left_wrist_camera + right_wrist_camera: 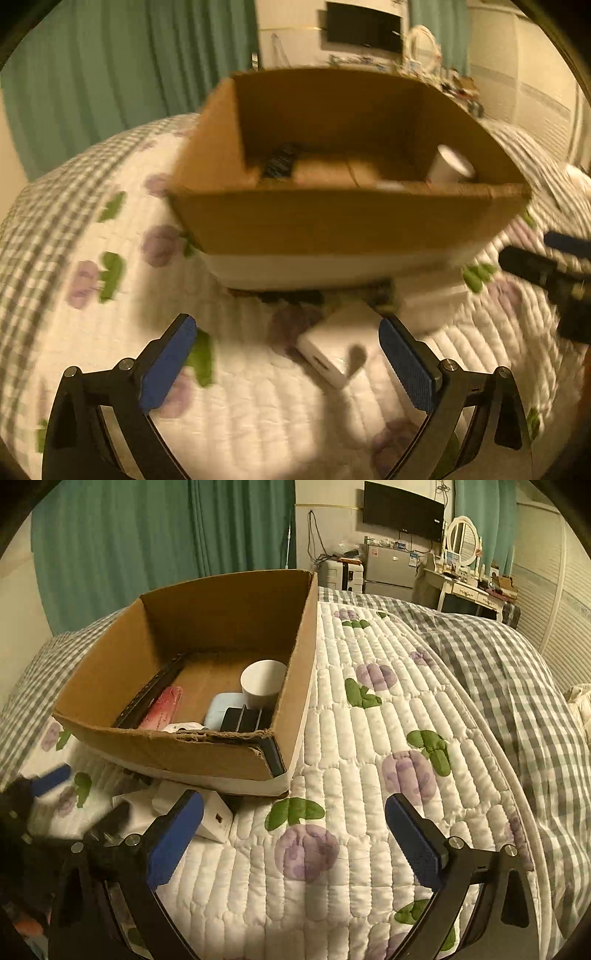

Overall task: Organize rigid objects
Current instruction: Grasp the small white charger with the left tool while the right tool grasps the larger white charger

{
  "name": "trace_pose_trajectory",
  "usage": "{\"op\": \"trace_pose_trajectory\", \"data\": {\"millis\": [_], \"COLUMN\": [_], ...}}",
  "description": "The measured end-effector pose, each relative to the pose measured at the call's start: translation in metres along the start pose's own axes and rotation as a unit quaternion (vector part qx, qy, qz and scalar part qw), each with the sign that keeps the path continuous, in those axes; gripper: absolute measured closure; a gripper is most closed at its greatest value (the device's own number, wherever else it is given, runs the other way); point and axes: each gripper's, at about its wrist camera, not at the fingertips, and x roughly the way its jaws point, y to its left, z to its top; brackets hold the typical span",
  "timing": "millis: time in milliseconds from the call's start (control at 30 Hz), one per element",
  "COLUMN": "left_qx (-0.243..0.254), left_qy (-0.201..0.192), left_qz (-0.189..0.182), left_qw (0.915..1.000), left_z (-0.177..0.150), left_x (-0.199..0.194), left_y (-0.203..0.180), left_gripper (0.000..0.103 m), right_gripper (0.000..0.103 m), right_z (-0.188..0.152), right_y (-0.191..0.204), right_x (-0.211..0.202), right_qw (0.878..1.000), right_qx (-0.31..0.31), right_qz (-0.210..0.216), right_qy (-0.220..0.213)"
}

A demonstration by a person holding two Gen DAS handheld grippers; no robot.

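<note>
Hovering with jaws wide and empty, the left gripper (286,363) is lining up on the small white rectangular box (328,349) lying before the open brown cardboard carton (347,218), best straddled squarely, while the right gripper (293,840) is idling, equally wide.

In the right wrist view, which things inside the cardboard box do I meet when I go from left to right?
Long black item along the left wall → pink package → light blue case → white cup. The black thing in front of the cup overlaps both, so I leave it out.
</note>
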Motion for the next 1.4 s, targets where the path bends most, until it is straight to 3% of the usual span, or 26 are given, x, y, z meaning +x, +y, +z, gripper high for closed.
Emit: {"op": "trace_pose_trajectory", "data": {"millis": [167,233,333,700,1033,1233,1300,1367,1400], "left_qx": [0.048,0.051,0.038,-0.045,-0.083,-0.078,-0.076,-0.076,-0.077], "left_qy": [0.029,0.032,0.018,-0.037,-0.033,-0.037,-0.038,-0.039,-0.040], "left_qz": [-0.024,-0.039,-0.051,-0.023,-0.034,-0.035,-0.034,-0.034,-0.033], "left_qw": [0.9981,0.9974,0.9978,0.9980,0.9954,0.9956,0.9958,0.9957,0.9957], "left_z": [-0.006,-0.007,-0.008,-0.015,-0.013,-0.012,-0.012,-0.013,-0.013], "left_x": [0.017,0.019,0.011,-0.043,-0.042,-0.041,-0.041,-0.042,-0.042], "left_y": [-0.021,-0.022,-0.018,0.023,0.046,0.044,0.044,0.043,0.044], "left_gripper": [0.026,0.043,0.048,0.057,0.059,0.060,0.060,0.060,0.060], "right_gripper": [0.004,0.004,0.004,0.004,0.005,0.015,0.024,0.047,0.047], "right_z": [-0.001,-0.001,-0.004,-0.014,-0.020,-0.021,-0.019,-0.020,-0.020], "right_y": [-0.002,-0.002,-0.001,0.026,0.082,0.090,0.090,0.089,0.089], "right_x": [-0.002,-0.001,-0.001,0.004,0.041,0.058,0.062,0.066,0.066], "right_qw": [1.000,1.000,1.000,1.000,0.997,0.996,0.996,0.996,0.996], "right_qx": [0.005,0.007,0.009,-0.020,-0.070,-0.071,-0.069,-0.064,-0.062], "right_qz": [-0.015,-0.016,-0.014,0.002,0.021,0.022,0.021,0.022,0.027], "right_qy": [-0.001,0.003,0.005,0.008,0.037,0.049,0.050,0.054,0.056]}}
